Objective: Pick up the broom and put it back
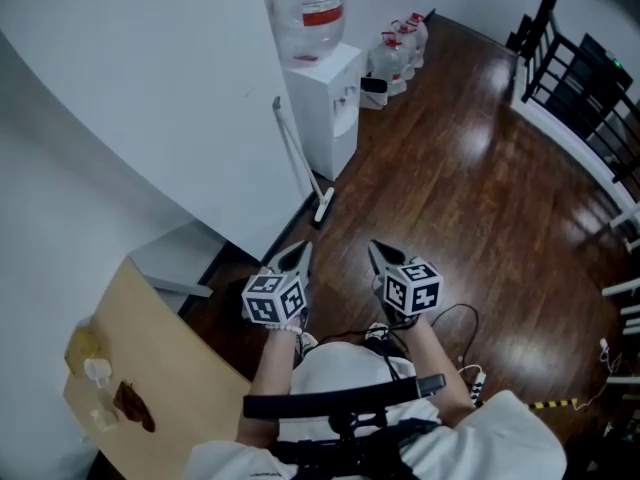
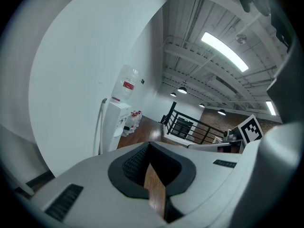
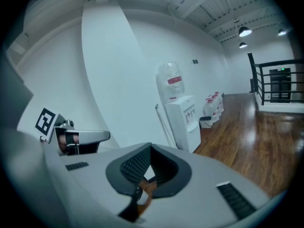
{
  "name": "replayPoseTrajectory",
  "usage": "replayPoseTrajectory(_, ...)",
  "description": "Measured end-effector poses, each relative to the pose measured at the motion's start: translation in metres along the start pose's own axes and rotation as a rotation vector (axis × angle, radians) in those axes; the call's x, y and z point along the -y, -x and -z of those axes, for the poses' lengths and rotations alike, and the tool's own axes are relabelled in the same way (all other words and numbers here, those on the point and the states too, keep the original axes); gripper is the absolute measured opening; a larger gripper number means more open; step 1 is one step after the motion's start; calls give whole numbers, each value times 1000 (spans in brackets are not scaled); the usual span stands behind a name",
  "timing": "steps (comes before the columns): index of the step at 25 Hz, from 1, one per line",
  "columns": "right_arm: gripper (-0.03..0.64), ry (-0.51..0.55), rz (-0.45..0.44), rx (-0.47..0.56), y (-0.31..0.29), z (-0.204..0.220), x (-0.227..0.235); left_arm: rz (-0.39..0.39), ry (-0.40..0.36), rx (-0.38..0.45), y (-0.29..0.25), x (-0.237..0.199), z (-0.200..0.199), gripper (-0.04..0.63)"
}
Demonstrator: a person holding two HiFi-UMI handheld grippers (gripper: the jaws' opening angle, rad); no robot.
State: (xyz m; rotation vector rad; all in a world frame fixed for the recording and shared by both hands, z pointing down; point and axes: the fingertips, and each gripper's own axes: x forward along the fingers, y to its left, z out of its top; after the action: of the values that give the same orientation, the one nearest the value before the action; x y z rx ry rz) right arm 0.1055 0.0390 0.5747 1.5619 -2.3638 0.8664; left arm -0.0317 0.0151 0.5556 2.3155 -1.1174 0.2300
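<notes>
In the upper middle of the head view, the broom (image 1: 298, 158) leans upright against the white wall (image 1: 150, 98), just left of the water dispenser (image 1: 328, 108), with its head on the wooden floor (image 1: 470, 198). Both grippers are at lower centre, well apart from it. The left gripper (image 1: 300, 253) has its fingers (image 2: 133, 164) pressed together on nothing, and the right gripper (image 1: 378, 251) likewise has its fingers (image 3: 134, 164) closed and empty.

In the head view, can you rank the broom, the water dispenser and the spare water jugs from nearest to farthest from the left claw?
1. Broom, leaning on the wall just ahead.
2. Water dispenser, right behind the broom.
3. Spare water jugs, on the floor beyond the dispenser.
</notes>
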Motion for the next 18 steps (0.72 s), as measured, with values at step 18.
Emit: replayPoseTrajectory(18,15,-51,-12,9,-43,-42,115,-27,5,-3,-121,3,-31,-11)
